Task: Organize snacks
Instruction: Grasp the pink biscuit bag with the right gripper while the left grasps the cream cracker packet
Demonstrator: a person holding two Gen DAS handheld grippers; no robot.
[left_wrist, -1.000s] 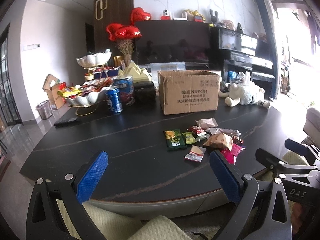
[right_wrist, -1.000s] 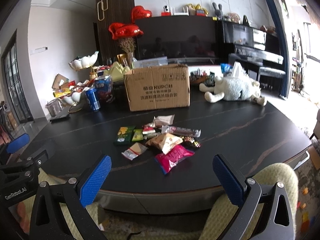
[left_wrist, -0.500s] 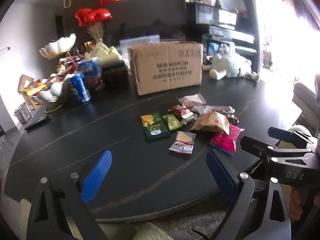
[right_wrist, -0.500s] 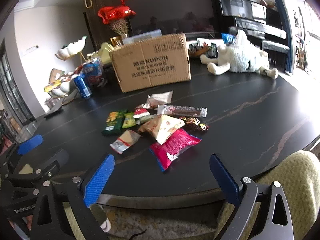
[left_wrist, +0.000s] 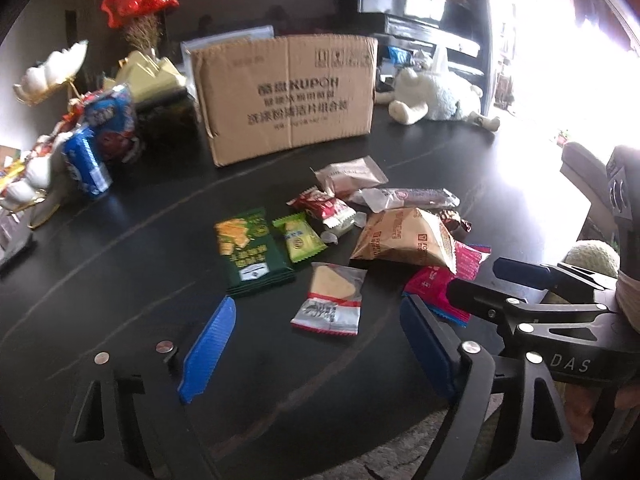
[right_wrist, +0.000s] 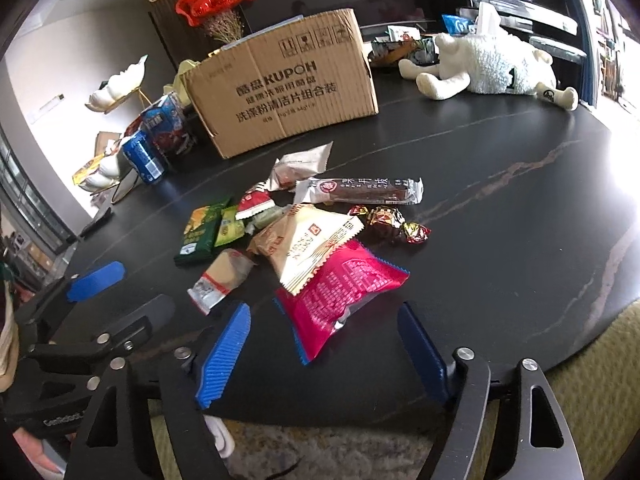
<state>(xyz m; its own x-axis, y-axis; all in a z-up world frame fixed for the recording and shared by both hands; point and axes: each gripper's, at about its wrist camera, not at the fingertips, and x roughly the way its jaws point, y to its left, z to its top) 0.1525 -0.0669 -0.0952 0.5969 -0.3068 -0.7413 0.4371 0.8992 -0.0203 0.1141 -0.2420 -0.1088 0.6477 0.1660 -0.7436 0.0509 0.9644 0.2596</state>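
Claws, two. Left claw (left_wrist: 316, 352): jaws wide apart, nothing held, hovering low over the near edge of the tabletop (left_wrist: 132, 248), with a small clear-and-silver packet (left_wrist: 332, 300) just beyond its gap at 12 o'clock. Right claw (right_wrist: 324, 348): jaws wide apart, nothing held, with a pink packet (right_wrist: 340, 296) lying between and just past its fingers.

Snacks: loose heap mid-tabletop, in front of a cardboard box (right_wrist: 284, 88) at 12 o'clock. Items: pink packet; tan biscuit bag (right_wrist: 304, 240) overlapping its far end; dark green packet (left_wrist: 248, 252); light green packet (left_wrist: 300, 236); long bar (right_wrist: 360, 190); foil sweets (right_wrist: 392, 224).

Handling, judged: all light, soft film, likely slippery and crinkly; contents probably brittle. Best taken by a sealed end or across the flat middle, gently. Pink packet's near end sat free of the overlap.

Not made out: box interior hidden; box top cut by angle; left view blurred; window side washed out; smaller wrappers under the heap partly covered.
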